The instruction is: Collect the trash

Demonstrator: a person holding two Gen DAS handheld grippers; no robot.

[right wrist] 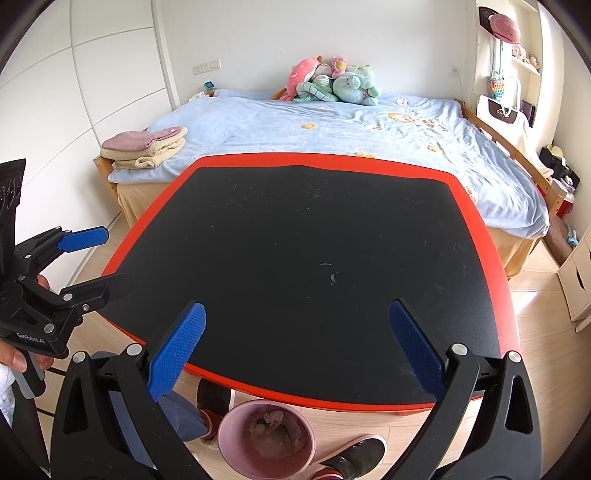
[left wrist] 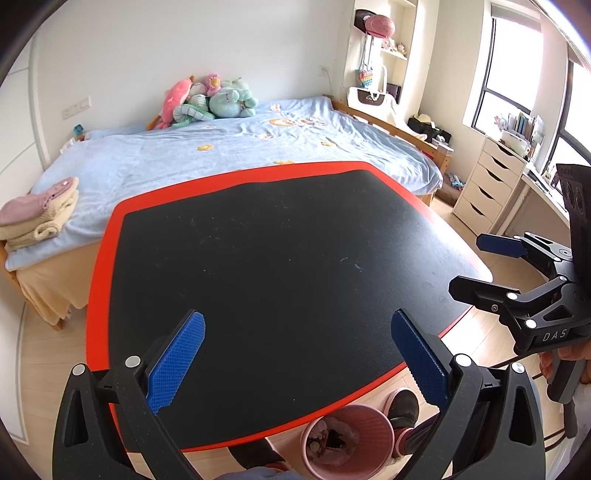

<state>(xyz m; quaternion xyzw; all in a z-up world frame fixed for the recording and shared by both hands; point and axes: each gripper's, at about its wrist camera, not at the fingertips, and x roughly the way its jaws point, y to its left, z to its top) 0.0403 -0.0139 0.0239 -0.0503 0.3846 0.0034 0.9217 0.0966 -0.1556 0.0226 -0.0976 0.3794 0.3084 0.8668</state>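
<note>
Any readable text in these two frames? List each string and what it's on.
"DAS" – on the body of the right hand-held gripper, seen from the left wrist view; it may be cut off.
"GenRobot.AI" – on the body of the left hand-held gripper, seen from the right wrist view; small, so my reading is uncertain.
Logo on the white tote bag: too small to read.
Lettering on the pink ball: blurred, unreadable.

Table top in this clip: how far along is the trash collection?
Done: the black table carries no pieces of trash, only faint specks, and the pink bin on the floor by its near edge already holds crumpled waste. In hand: nothing; the left tool and right tool both stand open and empty over the table. Left: apparently little or nothing, judging by these two views.
</note>
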